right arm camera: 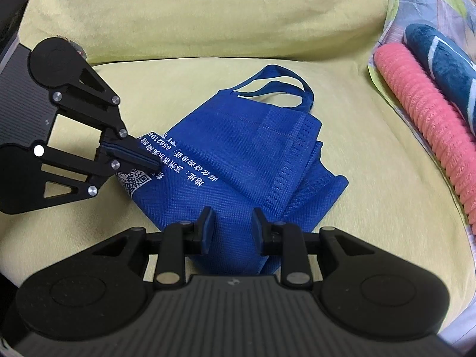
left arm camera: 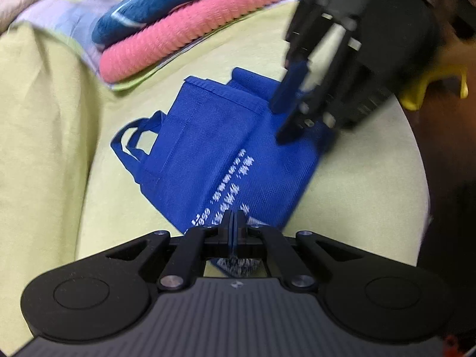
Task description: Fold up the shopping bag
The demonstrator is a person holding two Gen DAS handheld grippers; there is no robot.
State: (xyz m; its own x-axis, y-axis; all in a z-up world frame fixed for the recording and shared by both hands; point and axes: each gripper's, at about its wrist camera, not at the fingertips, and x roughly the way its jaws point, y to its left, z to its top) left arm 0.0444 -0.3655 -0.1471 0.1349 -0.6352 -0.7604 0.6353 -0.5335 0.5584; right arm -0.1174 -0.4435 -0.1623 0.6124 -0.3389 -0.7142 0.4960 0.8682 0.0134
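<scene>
A blue non-woven shopping bag [left arm camera: 214, 154] [right arm camera: 238, 148] with white print lies flattened and partly folded on a yellow-green cushion, its handles [right arm camera: 276, 83] at the far end. My left gripper [left arm camera: 233, 223] [right arm camera: 151, 163] is shut on the bag's printed edge near a QR code. My right gripper [right arm camera: 232, 229] [left arm camera: 282, 113] straddles the bag's near corner. Its fingers [right arm camera: 205, 232] stand a little apart, with a bunched fold of blue fabric filling the gap from pad to pad.
The cushion [right arm camera: 208, 15] rises into a backrest behind the bag. Beside it, a folded pink towel [right arm camera: 416, 113] [left arm camera: 190, 38] and a dark blue towel [right arm camera: 440, 59] [left arm camera: 178, 3] are stacked on a patterned cloth. A yellow grip [left arm camera: 431, 83] shows behind the right gripper.
</scene>
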